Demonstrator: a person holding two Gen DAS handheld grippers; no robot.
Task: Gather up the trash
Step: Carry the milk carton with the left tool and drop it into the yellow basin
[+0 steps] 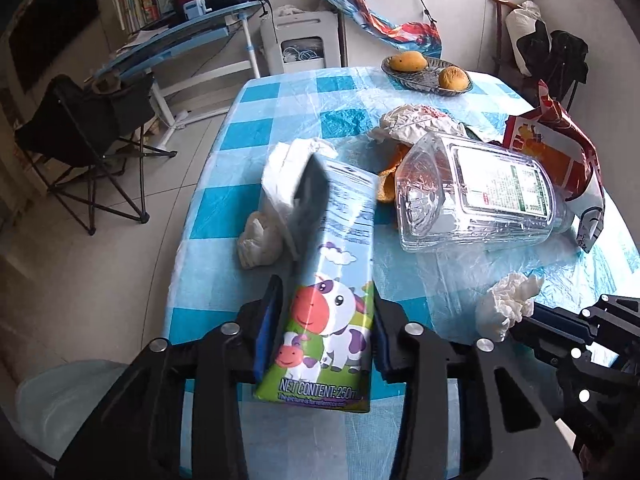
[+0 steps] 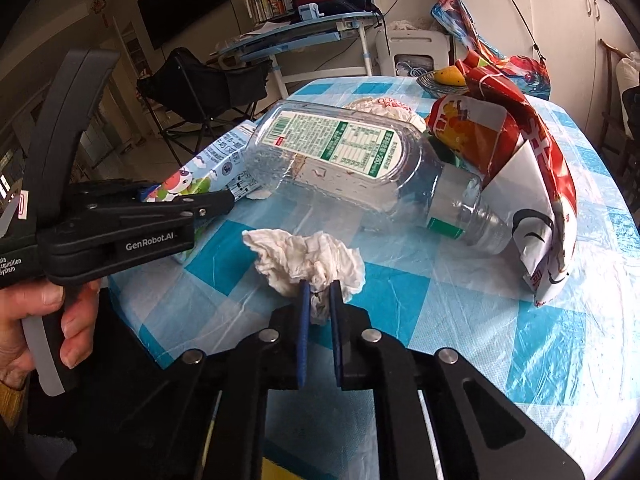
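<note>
Milk carton (image 1: 332, 280) clamped between the pads of the left gripper (image 1: 328, 320), near end lifted over the table edge, far end tipped toward a white bag (image 1: 280, 184). Likely empty, so light; thin card walls, stiff along the edges but easily crushed on the flat faces; glossy print probably slick. Best held as now, across the narrow sides low on the body, with only modest squeeze.

Tissue (image 2: 308, 264) pinched in the right gripper (image 2: 318, 304), jaws pressed nearly together on one fold, the rest bunched above the cloth just beside the table's near edge. Nearly weightless, soft, no slip risk, though a loose wad may tear or shed if snagged.

Still lying on the table: clear bottle (image 2: 344, 164) on its side, mid-table, probably light, smooth and prone to rolling, best taken at the neck; red snack bag (image 2: 516, 148) behind it, crinkly and limp; another crumpled wrapper (image 1: 412, 120) farther back.

Table (image 1: 280, 116) round, covered in blue-and-white check under clear plastic film, wrinkled and slippery-looking. Fruit basket (image 1: 426, 74) at the far rim. Beyond: folding chair (image 1: 88, 136), tilted desk (image 1: 180, 36) with books and backpack, white cabinets, tiled floor. No bin clearly seen.
</note>
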